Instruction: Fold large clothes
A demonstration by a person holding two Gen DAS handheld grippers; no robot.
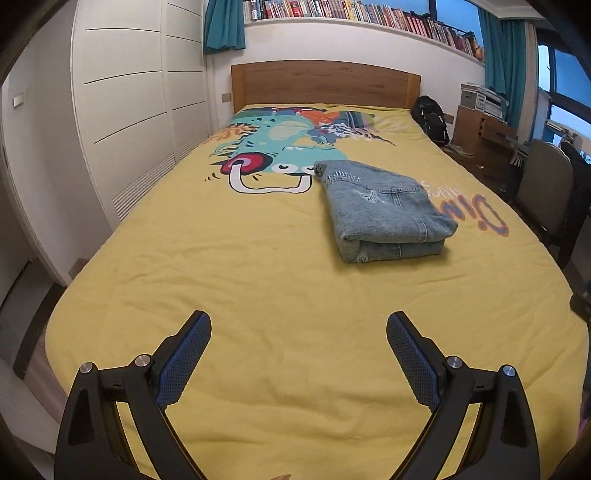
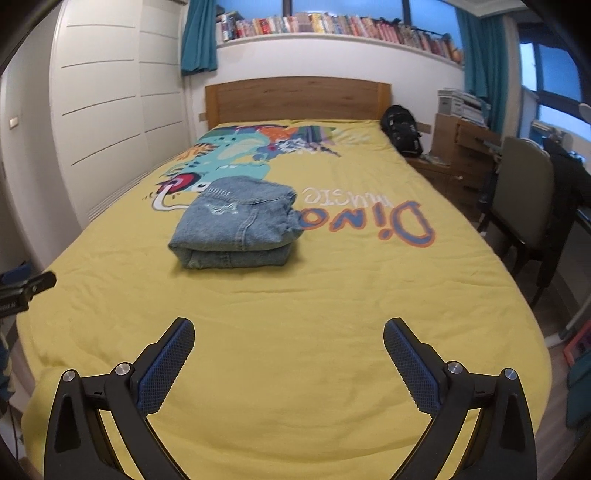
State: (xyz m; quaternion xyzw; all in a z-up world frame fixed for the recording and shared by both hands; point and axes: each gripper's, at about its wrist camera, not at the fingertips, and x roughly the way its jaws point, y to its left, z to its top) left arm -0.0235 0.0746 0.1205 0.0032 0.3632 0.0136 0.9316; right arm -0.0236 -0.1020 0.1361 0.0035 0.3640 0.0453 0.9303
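**A:** What did the room look like?

**B:** It was a bedroom. A bed with a yellow cover filled most of both views, printed with a cartoon dinosaur and the words "Dino Music". A wooden headboard stood against the white wall, under a long shelf of books flanked by teal curtains. A white wardrobe ran along one side; on the other were a black backpack, a wooden desk and a grey chair.

**A:** And the clothing?

**B:** A denim garment lay folded into a thick, compact bundle on the middle of the cover, its rolled edge facing the cameras. It partly overlapped the dinosaur's mouth and sat just beside the lettering.

**A:** Was either tool touching it?

**B:** No. The left gripper hovered over the near end of the bed, jaws spread wide with nothing between its blue-padded fingers. The right gripper was the same: wide apart, empty, well short of the denim. In the right wrist view a black tip of the left gripper poked in at the edge.
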